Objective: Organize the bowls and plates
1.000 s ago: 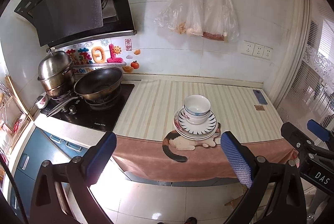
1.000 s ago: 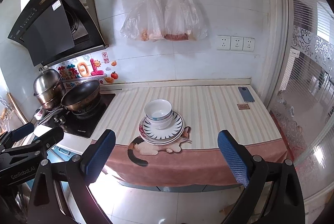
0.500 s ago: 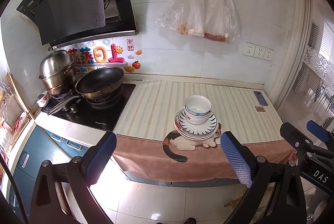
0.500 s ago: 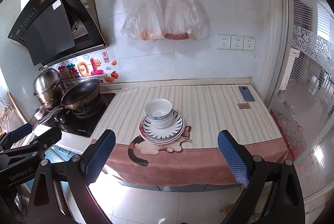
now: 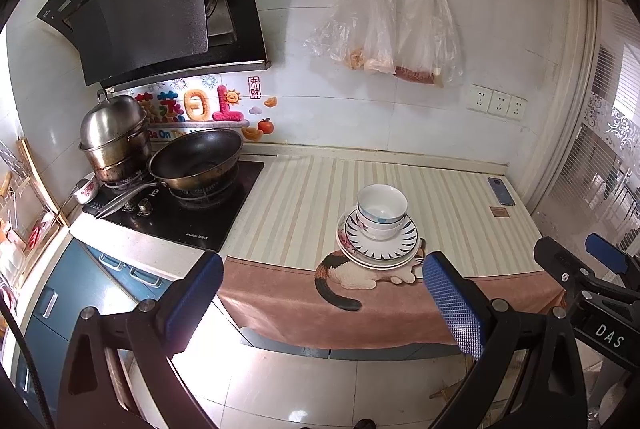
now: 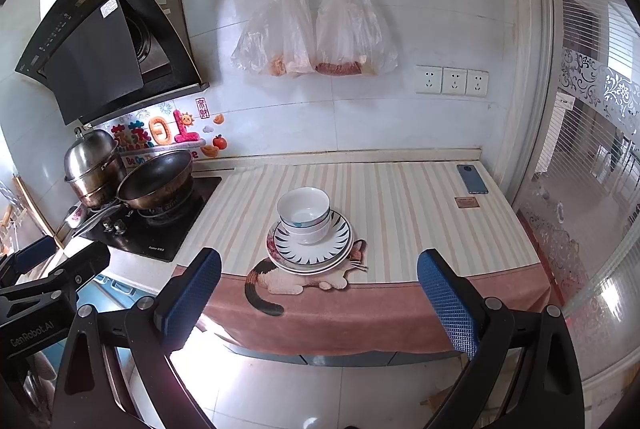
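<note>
The left wrist view takes in more of the stove side: blue cabinet drawers (image 5: 120, 269) under the cooktop and a small flowered cup (image 5: 86, 189) beside the steel pot (image 5: 114, 137), with the right gripper (image 5: 600, 261) poking in at the right edge. The right wrist view shows more of the window side — a frosted glass panel (image 6: 592, 229) — and the left gripper (image 6: 52, 261) at its left edge.

The bowls (image 5: 381, 211) sit nested on top of the stacked plates (image 5: 378, 243) near the front edge of the striped counter (image 5: 300, 205), just above the cat picture on the pink cloth (image 5: 360, 309) that hangs over the edge. A phone (image 6: 472, 179) lies well apart, at the back right.

Both grippers hang out over the floor in front of the counter, pointed at the stack and apart from it. The left gripper's fingers (image 5: 192, 293) stand wide with nothing between them; the right gripper's fingers (image 6: 448, 301) are spread just as wide, also bare.

Against a second ago, the left view has drifted slightly so the stack sits a little further right and lower — the right view is nearly unchanged, and the dishes have not moved.
</note>
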`<state>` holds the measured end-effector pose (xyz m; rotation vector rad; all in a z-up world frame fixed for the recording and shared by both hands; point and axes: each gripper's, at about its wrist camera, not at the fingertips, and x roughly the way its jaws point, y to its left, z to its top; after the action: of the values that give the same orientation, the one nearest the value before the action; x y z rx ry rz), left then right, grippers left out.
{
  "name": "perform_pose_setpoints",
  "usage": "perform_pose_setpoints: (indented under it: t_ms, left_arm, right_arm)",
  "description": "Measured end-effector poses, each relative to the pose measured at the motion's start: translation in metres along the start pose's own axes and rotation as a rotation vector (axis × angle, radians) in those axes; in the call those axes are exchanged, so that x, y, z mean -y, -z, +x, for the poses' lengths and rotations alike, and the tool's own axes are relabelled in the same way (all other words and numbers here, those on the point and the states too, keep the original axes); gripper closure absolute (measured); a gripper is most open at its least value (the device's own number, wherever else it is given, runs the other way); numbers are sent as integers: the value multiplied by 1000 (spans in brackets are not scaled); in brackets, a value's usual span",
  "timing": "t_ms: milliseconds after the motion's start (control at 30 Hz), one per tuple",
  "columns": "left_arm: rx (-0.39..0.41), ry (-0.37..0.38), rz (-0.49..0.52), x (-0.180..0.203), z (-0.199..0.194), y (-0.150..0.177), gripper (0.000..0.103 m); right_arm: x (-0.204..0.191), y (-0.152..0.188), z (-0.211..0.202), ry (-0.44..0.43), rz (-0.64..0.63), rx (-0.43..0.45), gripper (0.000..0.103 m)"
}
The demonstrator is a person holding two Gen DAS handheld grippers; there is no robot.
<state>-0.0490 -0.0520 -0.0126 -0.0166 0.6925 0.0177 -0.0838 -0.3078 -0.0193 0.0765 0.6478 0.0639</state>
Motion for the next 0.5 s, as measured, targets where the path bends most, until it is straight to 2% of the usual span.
perform_pose_setpoints:
  t_ms: [500]
  left_arm:
    - [-2,9,-3,1,1,-2,1]
  right_arm:
    - [-1,-1,0,8,1,1,2]
